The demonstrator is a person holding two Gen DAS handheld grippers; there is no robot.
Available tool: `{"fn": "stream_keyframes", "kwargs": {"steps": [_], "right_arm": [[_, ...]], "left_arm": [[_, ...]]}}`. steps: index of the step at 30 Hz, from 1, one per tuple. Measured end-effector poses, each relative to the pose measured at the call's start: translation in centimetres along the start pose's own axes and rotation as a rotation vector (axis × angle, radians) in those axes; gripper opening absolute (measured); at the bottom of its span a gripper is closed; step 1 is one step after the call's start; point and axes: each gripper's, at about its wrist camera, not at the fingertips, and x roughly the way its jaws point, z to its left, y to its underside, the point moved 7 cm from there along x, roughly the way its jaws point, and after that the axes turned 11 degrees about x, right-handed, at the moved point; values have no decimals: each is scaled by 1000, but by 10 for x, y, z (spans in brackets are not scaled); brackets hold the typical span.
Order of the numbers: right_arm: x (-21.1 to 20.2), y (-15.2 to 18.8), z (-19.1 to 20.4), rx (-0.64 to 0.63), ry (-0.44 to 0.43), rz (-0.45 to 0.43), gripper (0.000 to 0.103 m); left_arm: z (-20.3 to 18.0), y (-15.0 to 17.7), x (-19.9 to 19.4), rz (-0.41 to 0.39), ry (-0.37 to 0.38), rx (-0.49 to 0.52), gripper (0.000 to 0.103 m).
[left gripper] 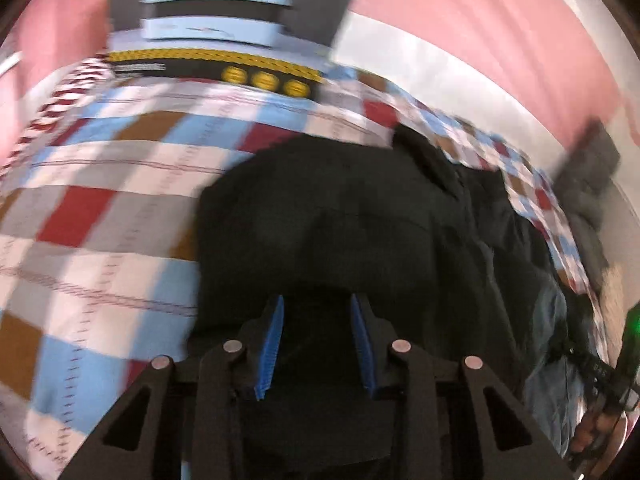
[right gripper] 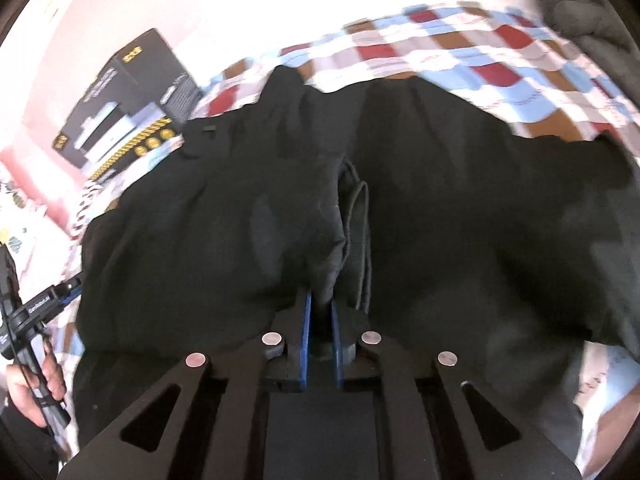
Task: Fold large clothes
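Note:
A large black garment [left gripper: 340,216] lies spread on a checked bedcover [left gripper: 100,200]. My left gripper [left gripper: 317,300] is open, its blue pads apart, just above the garment's near edge, holding nothing. In the right wrist view the same garment [right gripper: 480,220] fills the middle, with a bunched fold and a dark strap running down its centre. My right gripper [right gripper: 320,298] is shut on a fold of the black garment, cloth pinched between the blue pads. The left gripper's handle and hand show at the left edge of the right wrist view [right gripper: 36,320].
A black product box [left gripper: 236,28] with a pale blue appliance picture stands on the bed against the pink wall; it also shows in the right wrist view [right gripper: 128,100]. A grey cushion [right gripper: 588,8] lies at the bed's far right. The checked bedcover [right gripper: 460,52] surrounds the garment.

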Motion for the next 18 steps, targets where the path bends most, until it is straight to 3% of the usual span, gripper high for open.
{"fn": "stream_keyframes", "kwargs": {"steps": [6,10,14,18], "right_arm": [[5,3,-11,-30,41,34,8],[-14,-2,-6,-47,39,-5,10],[-41,-1,-2,-68,38,-86,11],[-33,4,-5,-56,41,-51,12]], "left_arm": [[-6,2,22,31,-6,17,35],[-8,3,-15,-8,7,5,35],[-2,8,-49,-75,-65,30,35],[12,31,-21,60,-98,-4,36]]}}
